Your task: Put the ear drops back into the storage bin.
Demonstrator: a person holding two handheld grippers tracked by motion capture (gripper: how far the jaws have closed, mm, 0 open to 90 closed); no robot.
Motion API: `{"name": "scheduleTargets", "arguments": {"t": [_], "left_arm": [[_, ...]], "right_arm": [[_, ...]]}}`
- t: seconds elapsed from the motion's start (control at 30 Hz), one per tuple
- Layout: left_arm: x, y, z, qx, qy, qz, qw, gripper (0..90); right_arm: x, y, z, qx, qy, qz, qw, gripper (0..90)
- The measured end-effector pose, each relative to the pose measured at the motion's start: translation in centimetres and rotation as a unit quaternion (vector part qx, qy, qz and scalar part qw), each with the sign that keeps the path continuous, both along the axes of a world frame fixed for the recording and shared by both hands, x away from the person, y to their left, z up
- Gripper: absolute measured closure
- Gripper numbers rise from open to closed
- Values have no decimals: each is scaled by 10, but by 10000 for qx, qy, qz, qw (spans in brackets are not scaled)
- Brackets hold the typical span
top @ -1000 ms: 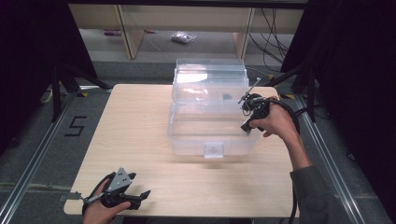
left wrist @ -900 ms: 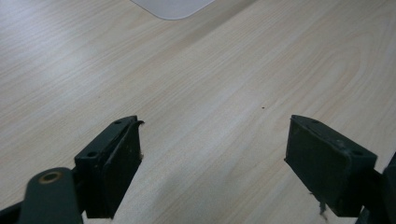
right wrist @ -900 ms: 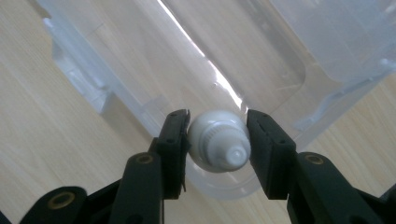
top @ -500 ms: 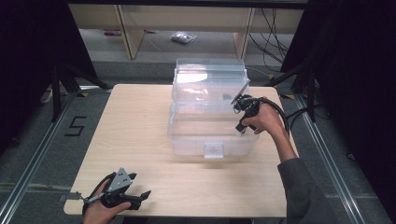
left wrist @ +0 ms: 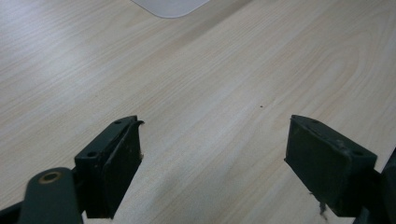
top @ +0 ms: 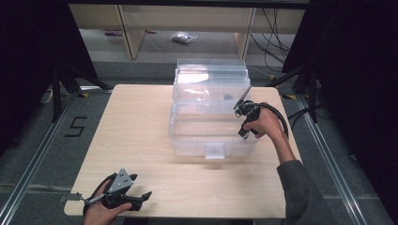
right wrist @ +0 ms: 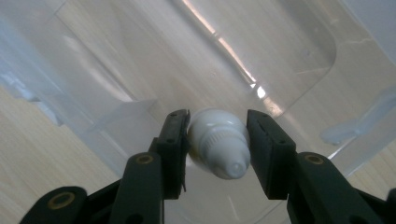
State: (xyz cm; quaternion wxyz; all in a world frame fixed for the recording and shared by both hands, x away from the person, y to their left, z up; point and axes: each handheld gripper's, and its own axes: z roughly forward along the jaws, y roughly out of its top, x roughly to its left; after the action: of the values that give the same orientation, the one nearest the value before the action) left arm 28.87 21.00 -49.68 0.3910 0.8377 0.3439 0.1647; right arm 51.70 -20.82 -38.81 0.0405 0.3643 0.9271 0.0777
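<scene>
A clear plastic bin [top: 187,136] with its lid tipped up at the back stands in the middle of the wooden table [top: 136,126]. My right gripper [top: 243,123] hangs over the bin's right side, pointing down into it. In the right gripper view its jaws are shut on a small white bottle [right wrist: 217,143] with a ribbed cap, and the bin's clear floor [right wrist: 154,56] lies below. My left gripper [top: 139,198] rests near the table's front left edge, and its jaws stand wide open over bare wood [left wrist: 210,93] with nothing between them.
A dark small item [top: 227,97] lies inside the bin near its back. A corner of the bin [left wrist: 170,5] shows at the top of the left gripper view. Cables [top: 272,42] and a bag [top: 184,37] lie on the floor beyond the table.
My right gripper has moved left and down, from the bin's right rim to over its inside, still holding the bottle. The left gripper has stayed in place.
</scene>
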Motion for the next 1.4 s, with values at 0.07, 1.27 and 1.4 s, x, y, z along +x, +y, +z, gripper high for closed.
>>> {"name": "scheduleTargets", "arguments": {"t": [0.07, 1.27, 1.4], "left_arm": [[0, 0, 0, 1, 0, -1, 10000, 177], [0, -1, -1, -41, -22, -29, 10000, 177], [1, 0, -1, 57, -32, -50, 10000, 177]], "right_arm": [[1, 1, -4, 0, 46, -110, 9999, 602], [13, 0, -37, -498, 483, -286, 9972, 601], [12, 1, -35, -397, 521, -384, 9971, 577]]}}
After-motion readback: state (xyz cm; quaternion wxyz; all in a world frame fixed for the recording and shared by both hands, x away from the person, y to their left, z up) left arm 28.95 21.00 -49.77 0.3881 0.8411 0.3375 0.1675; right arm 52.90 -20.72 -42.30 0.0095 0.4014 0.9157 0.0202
